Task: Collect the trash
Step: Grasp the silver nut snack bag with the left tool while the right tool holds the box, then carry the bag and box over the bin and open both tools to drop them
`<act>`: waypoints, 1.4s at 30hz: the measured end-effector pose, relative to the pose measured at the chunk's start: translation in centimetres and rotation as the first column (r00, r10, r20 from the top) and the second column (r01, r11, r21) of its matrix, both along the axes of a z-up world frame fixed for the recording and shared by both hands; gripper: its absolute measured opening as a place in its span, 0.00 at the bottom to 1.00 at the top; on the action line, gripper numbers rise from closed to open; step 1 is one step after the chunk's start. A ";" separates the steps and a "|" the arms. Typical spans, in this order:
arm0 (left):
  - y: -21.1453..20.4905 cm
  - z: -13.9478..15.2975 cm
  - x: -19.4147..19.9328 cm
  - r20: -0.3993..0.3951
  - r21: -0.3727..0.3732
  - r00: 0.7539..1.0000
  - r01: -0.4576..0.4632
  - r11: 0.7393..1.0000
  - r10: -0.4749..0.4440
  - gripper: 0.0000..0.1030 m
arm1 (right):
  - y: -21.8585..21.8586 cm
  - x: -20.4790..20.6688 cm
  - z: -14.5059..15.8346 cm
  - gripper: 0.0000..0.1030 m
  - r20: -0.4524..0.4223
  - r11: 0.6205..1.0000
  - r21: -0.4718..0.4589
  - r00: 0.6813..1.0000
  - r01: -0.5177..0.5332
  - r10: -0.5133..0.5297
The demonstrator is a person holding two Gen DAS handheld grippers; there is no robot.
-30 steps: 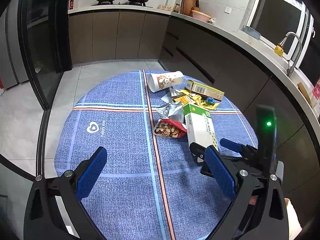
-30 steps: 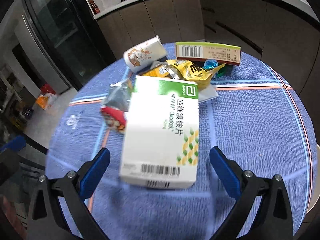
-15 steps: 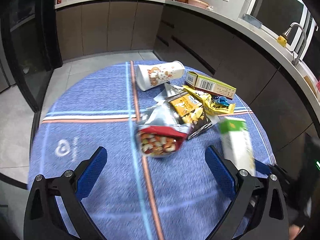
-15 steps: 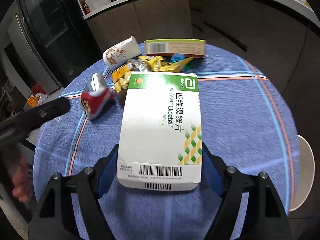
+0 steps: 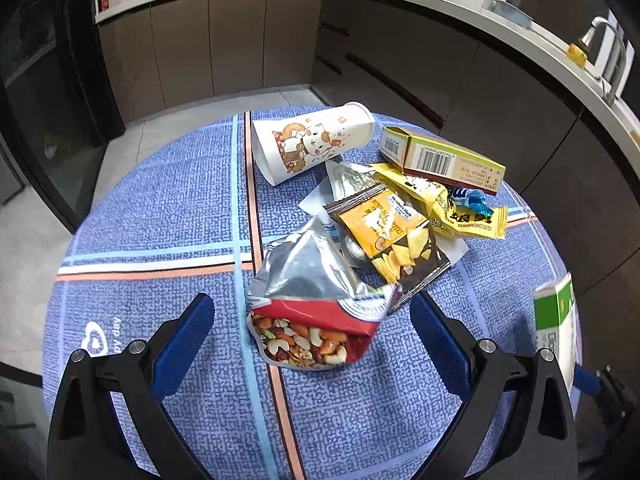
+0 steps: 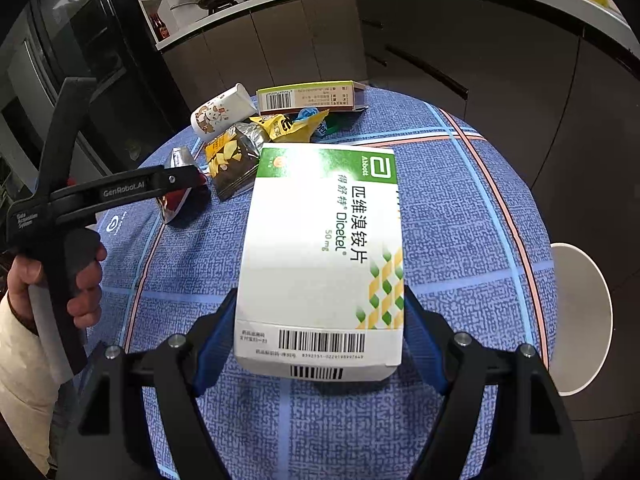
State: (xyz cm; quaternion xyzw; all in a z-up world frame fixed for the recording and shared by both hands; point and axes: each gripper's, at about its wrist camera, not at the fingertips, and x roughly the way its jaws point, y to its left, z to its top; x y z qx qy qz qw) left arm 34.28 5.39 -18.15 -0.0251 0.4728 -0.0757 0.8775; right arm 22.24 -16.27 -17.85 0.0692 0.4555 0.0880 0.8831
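Note:
My right gripper (image 6: 320, 344) is shut on a white and green medicine box (image 6: 324, 248) and holds it above the blue tablecloth (image 6: 460, 216); the box also shows at the right edge of the left wrist view (image 5: 558, 328). My left gripper (image 5: 312, 332) is open, its fingers on either side of a red and silver nut bag (image 5: 312, 308). Behind the bag lie a black and yellow chip bag (image 5: 392, 236), a yellow wrapper (image 5: 452, 208), a yellow carton (image 5: 444, 158) and a tipped paper cup (image 5: 312, 142).
The round table (image 5: 160, 220) stands in a kitchen with dark cabinets (image 5: 400, 60) behind it. A white stool seat (image 6: 580, 320) is to the table's right. A dark glass door (image 5: 36, 80) is at the left.
My right gripper closed on the medicine box and lifted it off the table. My left gripper moved forward until the nut bag lay between its open fingers.

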 end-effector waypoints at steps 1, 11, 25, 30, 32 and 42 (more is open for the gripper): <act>0.1 -0.1 0.2 -0.007 -0.009 1.000 -0.006 1.000 0.006 0.91 | 0.0 0.0 0.0 0.74 0.000 1.000 0.001 1.000 0.001 -0.001; 1.7 -1.5 1.4 -0.097 -0.080 0.994 -0.048 0.996 0.040 0.42 | 0.1 0.2 -0.1 0.74 0.000 1.000 0.002 1.000 0.001 -0.001; 2.4 0.9 -2.8 -0.045 -0.122 0.999 0.005 0.993 -0.010 0.18 | 0.4 -0.6 0.4 0.74 0.008 1.000 0.005 1.000 -0.011 0.011; 0.7 3.9 -5.8 0.000 -0.131 0.999 0.045 0.990 -0.045 0.18 | 0.5 -1.7 1.5 0.74 0.043 1.000 0.018 0.999 -0.020 0.019; 0.1 5.0 -6.9 0.020 -0.142 0.998 0.067 0.988 -0.065 0.18 | 0.4 -2.2 2.2 0.74 0.062 0.999 0.026 0.998 -0.023 0.021; -7.4 9.5 -10.2 0.103 -0.135 0.970 0.233 0.963 -0.220 0.18 | -3.5 -5.4 5.4 0.74 0.160 0.998 0.065 0.987 0.022 -0.032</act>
